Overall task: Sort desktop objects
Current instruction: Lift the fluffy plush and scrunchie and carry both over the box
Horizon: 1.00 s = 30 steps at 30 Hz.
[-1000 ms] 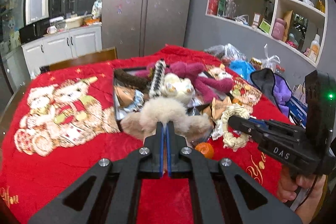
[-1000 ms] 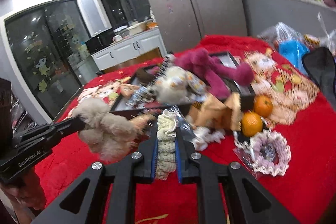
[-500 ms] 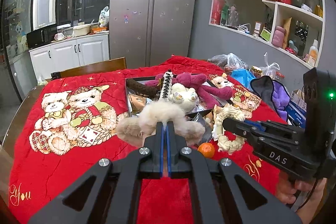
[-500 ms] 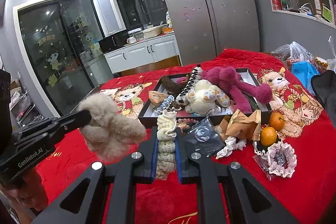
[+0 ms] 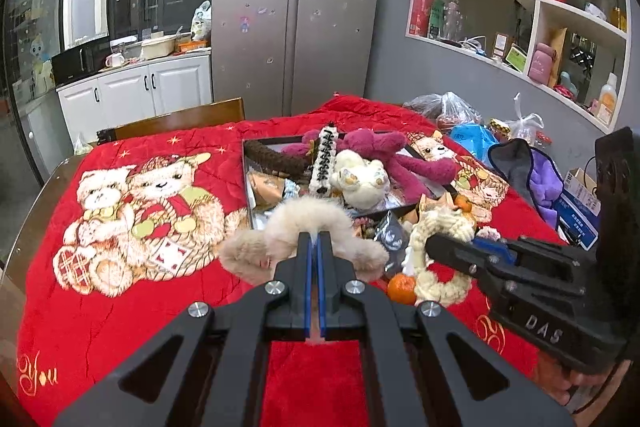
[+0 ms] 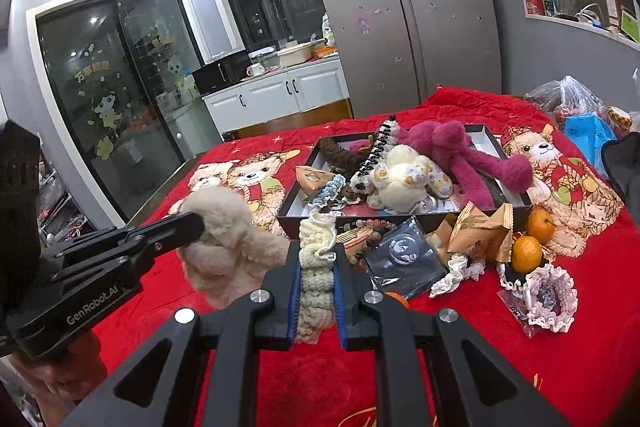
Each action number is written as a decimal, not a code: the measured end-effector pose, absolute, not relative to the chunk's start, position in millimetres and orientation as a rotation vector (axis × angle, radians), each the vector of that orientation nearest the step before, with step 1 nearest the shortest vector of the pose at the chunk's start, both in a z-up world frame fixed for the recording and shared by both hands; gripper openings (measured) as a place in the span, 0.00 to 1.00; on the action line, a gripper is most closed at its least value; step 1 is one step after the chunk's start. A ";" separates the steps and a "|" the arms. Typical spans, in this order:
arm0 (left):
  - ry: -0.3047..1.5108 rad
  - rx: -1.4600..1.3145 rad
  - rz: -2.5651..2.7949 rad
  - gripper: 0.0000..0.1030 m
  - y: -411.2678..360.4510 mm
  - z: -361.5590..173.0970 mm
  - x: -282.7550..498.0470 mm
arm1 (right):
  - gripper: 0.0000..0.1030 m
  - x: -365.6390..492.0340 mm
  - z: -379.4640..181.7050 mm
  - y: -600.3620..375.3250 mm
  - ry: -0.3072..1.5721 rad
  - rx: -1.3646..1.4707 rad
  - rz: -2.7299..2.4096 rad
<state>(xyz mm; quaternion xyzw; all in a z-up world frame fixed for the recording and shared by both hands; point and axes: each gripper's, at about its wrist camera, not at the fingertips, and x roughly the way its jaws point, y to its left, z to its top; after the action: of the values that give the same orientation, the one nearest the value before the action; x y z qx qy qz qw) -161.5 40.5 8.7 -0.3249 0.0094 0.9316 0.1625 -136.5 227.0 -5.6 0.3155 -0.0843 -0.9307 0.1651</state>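
Left gripper (image 5: 314, 241): I held it above the red blanket, my jaws pressed nearly together on the beige fluffy scrunchie (image 5: 304, 227); only a thin tuft showed between them.
Beige fluffy scrunchie: it hung off the surface, its furry loop spreading to both sides of my left jaws, in front of the near wall of the black tray (image 5: 245, 183).
Right gripper (image 6: 317, 273): my jaws were clamped on the cream knitted scrunchie (image 6: 318, 259), which filled the gap between the blue pads and stood up past the tips.
Cream knitted scrunchie: lifted clear of the blanket, just to the right of the beige one.
Black tray: it sat on the red blanket (image 5: 120, 307), heaped with a magenta plush toy (image 6: 460, 155), a cream plush toy (image 6: 404, 175), a brown fuzzy band (image 6: 340, 155) and a black-and-white spiral tie (image 6: 378, 147).
Near the tray: two oranges (image 6: 528, 251) lay just beside its right front corner, touching a brown paper packet (image 6: 480, 231); a clear plastic bag (image 6: 404, 255) and a bead bracelet (image 6: 368, 227) lay in front of the tray wall.
Far right front: a white-and-pink frilly scrunchie (image 6: 550, 301) rested on the blanket.
Background: a silver fridge (image 5: 296, 11) stood behind the surface.
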 end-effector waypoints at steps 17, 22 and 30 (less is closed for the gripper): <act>0.020 -0.918 2.702 0.01 66.0 30.4 -289.0 | 0.14 -221.8 21.1 224.9 -0.229 0.916 -2.690; 0.034 -0.936 2.726 0.01 75.7 23.7 -338.8 | 0.14 -269.3 23.9 229.9 -0.213 0.945 -2.706; 0.032 -0.981 2.692 0.00 82.0 0.1 -371.0 | 0.14 -321.0 21.5 237.4 -0.183 0.962 -2.763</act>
<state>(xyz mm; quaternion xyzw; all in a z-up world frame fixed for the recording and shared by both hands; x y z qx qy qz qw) -371.0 82.0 0.1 -0.3391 0.0110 0.9305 0.1379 -321.0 237.4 21.5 0.3264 -0.0620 -0.9374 0.1047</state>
